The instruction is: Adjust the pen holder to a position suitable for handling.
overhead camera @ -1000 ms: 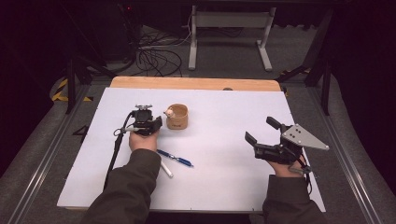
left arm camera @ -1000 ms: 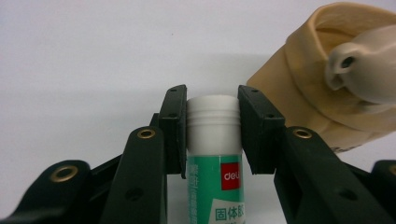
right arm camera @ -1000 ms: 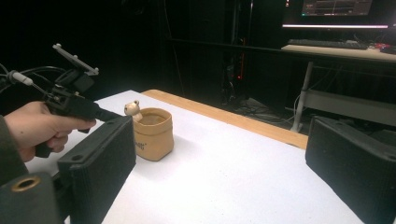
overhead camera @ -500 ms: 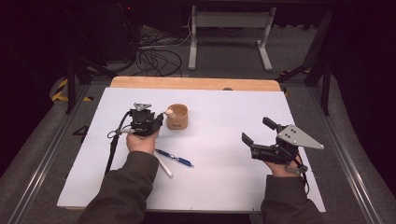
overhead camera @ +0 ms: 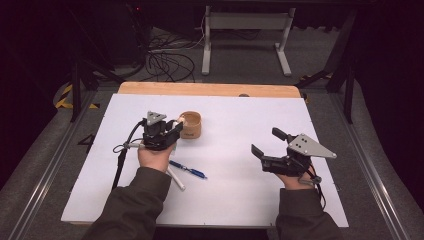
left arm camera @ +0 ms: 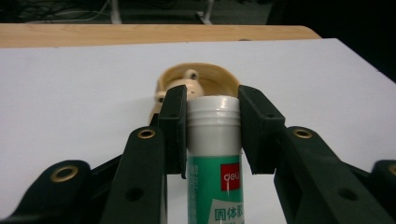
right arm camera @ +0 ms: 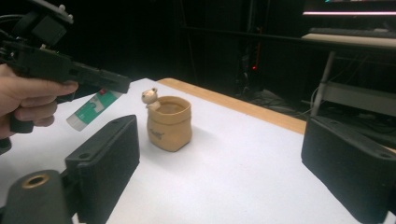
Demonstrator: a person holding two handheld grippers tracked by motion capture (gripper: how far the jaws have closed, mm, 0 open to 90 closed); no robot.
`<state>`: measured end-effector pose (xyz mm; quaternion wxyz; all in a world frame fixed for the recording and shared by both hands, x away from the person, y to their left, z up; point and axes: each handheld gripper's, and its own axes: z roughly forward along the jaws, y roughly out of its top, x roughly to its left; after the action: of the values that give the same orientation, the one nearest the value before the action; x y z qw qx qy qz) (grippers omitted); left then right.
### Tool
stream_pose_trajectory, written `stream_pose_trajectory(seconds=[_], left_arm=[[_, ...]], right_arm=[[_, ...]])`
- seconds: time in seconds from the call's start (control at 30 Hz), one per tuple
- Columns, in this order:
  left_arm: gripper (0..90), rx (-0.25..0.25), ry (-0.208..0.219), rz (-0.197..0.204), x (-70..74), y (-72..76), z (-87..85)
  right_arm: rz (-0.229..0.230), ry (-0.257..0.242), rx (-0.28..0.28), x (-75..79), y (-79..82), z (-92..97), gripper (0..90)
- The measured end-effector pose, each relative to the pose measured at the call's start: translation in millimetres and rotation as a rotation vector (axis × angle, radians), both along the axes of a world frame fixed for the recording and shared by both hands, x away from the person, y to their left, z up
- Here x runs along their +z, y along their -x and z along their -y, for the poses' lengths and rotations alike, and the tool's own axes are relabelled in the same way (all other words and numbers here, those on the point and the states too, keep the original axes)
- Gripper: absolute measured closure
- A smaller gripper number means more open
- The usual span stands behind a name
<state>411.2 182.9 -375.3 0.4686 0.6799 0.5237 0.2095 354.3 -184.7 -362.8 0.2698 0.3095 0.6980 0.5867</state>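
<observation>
Two hand-held grippers work over the white table: we see the left gripper clamped on a glue stick, white cap forward, held above the tabletop just short of the tan sack-shaped pot with a small bear figure on its rim. Our right gripper, jaws apart with nothing between them though just narrowing slightly, sits well apart from the pot, while a blue pen and a white pen lie beside the left forearm.
</observation>
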Motion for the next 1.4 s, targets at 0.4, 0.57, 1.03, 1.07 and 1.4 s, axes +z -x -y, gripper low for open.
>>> stream_pose_trajectory(seconds=[0.4,0.57,1.03,1.07,1.4], left_arm=[[65.0,-0.138,0.054,0.061,3.6,10.6,19.2],[65.0,-0.189,0.049,0.080,6.2,15.9,32.1],[65.0,-0.301,0.055,0.114,8.2,27.5,60.9],[64.9,-0.308,0.055,0.117,8.3,28.3,62.5],[64.9,-0.341,0.066,0.146,8.4,34.1,77.2]], right_arm=[[-0.027,-0.001,0.039,-6.1,-1.8,-16.9,20.7],[-0.035,0.009,0.051,-9.7,-2.4,-25.6,24.3],[-0.068,0.011,0.101,-18.4,-2.7,-45.1,33.4],[-0.066,0.012,0.103,-18.8,-2.9,-45.8,34.0],[-0.081,-0.004,0.128,-22.2,-2.0,-54.6,37.0]])
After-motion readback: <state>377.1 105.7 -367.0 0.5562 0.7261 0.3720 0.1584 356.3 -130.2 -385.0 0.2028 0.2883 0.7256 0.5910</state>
